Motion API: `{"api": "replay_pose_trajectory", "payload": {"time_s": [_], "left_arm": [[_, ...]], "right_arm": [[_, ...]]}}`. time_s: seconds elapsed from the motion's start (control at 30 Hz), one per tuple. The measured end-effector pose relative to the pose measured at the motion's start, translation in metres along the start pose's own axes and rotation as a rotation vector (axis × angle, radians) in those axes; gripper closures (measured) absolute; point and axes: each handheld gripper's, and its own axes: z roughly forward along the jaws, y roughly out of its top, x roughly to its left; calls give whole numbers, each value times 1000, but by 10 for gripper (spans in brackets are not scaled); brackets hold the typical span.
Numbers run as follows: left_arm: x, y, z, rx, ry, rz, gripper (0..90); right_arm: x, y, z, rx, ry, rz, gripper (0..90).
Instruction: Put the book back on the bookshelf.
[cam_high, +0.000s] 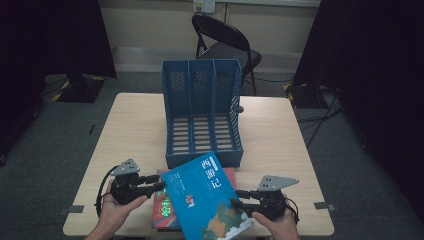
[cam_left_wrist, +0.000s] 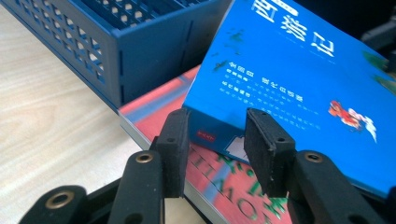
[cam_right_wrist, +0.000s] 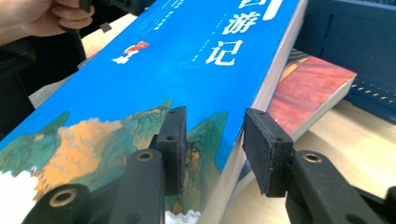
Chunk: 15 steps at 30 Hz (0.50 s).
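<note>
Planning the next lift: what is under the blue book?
A red book lies flat on the table under the blue book. Its edges and one corner show; most of its cover is hidden.

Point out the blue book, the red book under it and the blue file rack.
blue book (cam_high: 202, 192), high view, middle of its front cover.
red book (cam_right_wrist: 310, 88), right gripper view, bare part of its cover.
blue file rack (cam_high: 202, 77), high view, upright back of the middle slot.

My fingers flank a thick blue book (cam_high: 207, 197), tilted above a red book (cam_high: 165, 210) lying flat on the surface.
</note>
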Motion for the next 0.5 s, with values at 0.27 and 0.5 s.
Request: {"api": "replay_pose_trajectory", "payload": {"time_s": [0.27, 0.5], "left_arm": [[11, 10, 12, -29, 31, -33, 627], [11, 12, 13, -42, 27, -47, 567]], "right_arm": [[7, 1, 1, 21, 26, -32, 604], [13, 4, 2, 20, 16, -59, 638]]}}
